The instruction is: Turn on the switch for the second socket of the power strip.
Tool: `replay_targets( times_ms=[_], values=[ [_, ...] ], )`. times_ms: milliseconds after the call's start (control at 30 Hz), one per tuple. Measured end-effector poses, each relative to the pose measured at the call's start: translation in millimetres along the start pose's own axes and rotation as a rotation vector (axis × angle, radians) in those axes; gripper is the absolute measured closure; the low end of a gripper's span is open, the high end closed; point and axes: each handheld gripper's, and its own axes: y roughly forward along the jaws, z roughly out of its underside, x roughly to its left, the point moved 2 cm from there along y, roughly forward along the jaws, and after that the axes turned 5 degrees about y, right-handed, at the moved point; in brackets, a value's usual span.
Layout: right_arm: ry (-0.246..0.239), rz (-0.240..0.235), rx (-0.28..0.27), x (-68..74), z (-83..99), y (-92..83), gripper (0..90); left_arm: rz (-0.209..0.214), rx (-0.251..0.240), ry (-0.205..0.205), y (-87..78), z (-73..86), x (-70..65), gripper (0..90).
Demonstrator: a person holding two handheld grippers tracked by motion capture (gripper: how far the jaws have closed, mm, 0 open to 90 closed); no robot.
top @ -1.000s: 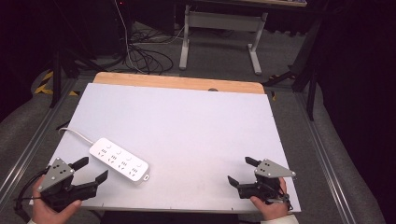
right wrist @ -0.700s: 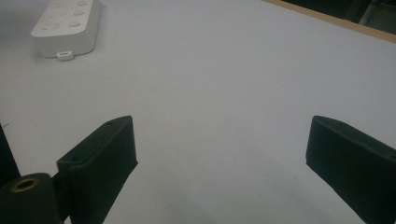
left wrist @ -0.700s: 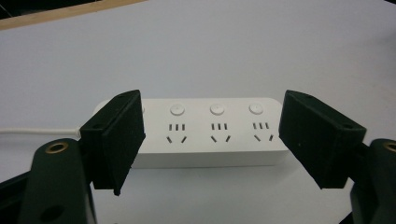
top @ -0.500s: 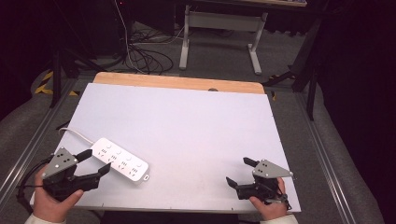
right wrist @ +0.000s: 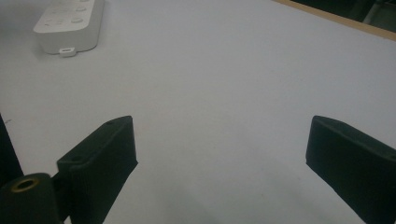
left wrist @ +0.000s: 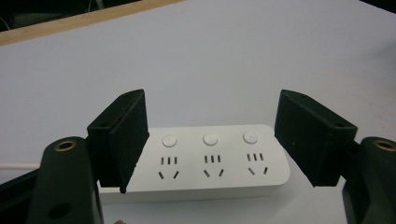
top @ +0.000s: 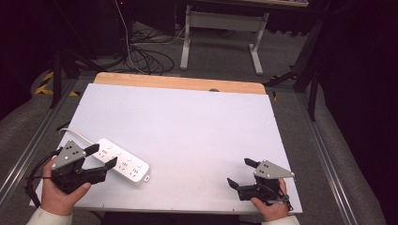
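A white power strip [top: 123, 161] with three sockets and three round buttons lies at an angle on the white table [top: 187, 122] near its front left. My left gripper [top: 104, 155] hovers at the strip's left end, open. In the left gripper view the strip [left wrist: 210, 158] lies crosswise just beyond the gripper [left wrist: 212, 140], and the pads [left wrist: 123, 135] do not touch it. The jaws have just been closing a little. My right gripper [top: 238, 172] rests open near the front right edge with nothing between its fingers. The right gripper [right wrist: 219, 149] faces bare tabletop, with the strip [right wrist: 70, 21] far off.
The strip's white cord [top: 77, 134] runs off toward the left edge. A wooden strip [top: 178, 83] borders the table's far side. Beyond it, black cables [top: 145, 56] lie on the floor beside a metal stand [top: 220, 23].
My left gripper has risen and moved forward and right, so its jaws now reach over the power strip's left end. The right gripper has stayed still.
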Motion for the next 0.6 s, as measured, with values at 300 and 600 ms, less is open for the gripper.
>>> replay_targets(
  times_ms=[300, 600],
  values=[
    [-0.001, -0.004, 0.000, 0.2, 0.1, 0.2, 8.8, 0.002, 0.009, 0.008, 8.1, -6.2, 0.7, 26.7],
    [-0.002, -0.004, 0.003, 0.1, 0.3, 0.4, 8.8, 0.009, 0.017, 0.027, 18.3, -13.4, 0.5, 26.7]
  ],
)
